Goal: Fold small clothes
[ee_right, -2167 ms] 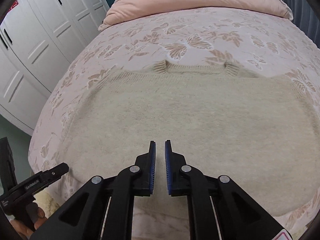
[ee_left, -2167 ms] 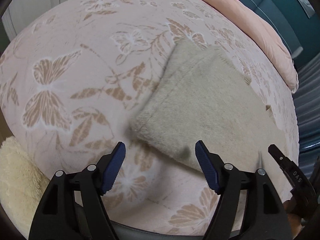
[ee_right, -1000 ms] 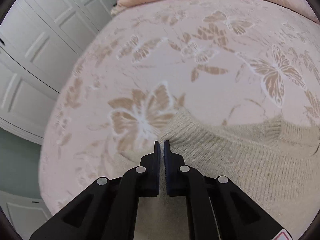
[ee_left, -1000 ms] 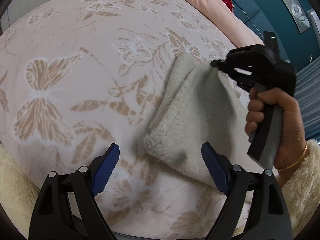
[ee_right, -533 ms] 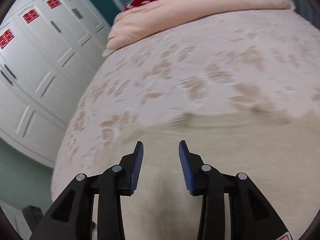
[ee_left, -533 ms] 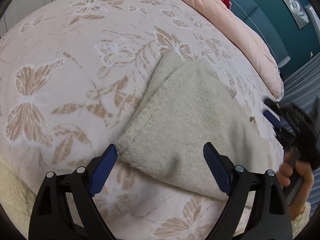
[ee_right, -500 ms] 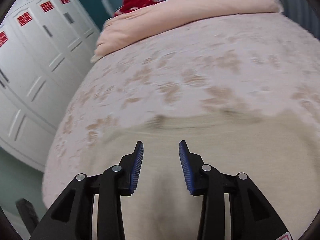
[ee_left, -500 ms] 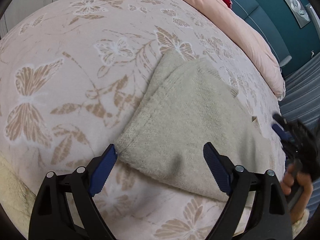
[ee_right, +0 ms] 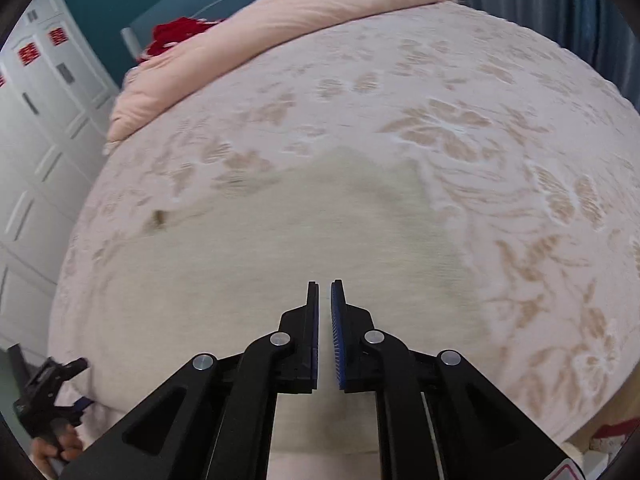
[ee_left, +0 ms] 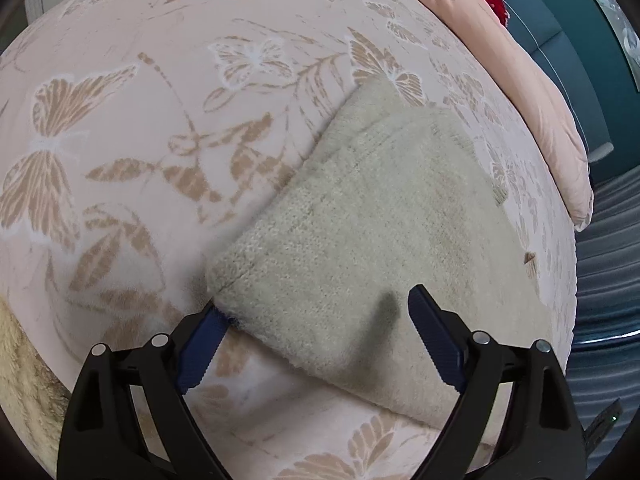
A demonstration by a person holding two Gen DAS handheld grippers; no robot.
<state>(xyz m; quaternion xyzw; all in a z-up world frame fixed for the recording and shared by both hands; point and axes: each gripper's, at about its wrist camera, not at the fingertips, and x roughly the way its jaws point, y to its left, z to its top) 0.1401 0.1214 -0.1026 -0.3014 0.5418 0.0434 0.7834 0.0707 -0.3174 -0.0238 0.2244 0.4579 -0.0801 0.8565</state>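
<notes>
My left claw [ee_left: 316,334] is spread wide at the near corner of the soft, light, floppy beige knit sweater [ee_left: 360,220] folded on the butterfly-print bed [ee_left: 120,128], so I'd pinch that thick hem corner, while my right claw [ee_right: 325,320], pressed nearly together and holding nothing, hovers above the sweater.

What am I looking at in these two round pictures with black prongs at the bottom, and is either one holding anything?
Each picture comes from a camera on a hand-held gripper, looking along its two fingers. In the left view, the left gripper is wide open around a corner of the beige knitted sweater, which lies folded on the butterfly-print bedspread. In the right view, the right gripper hangs over the same sweater, nearly closed, with only a narrow gap and nothing pinched. A folded pink quilt lies at the bed's far end.
</notes>
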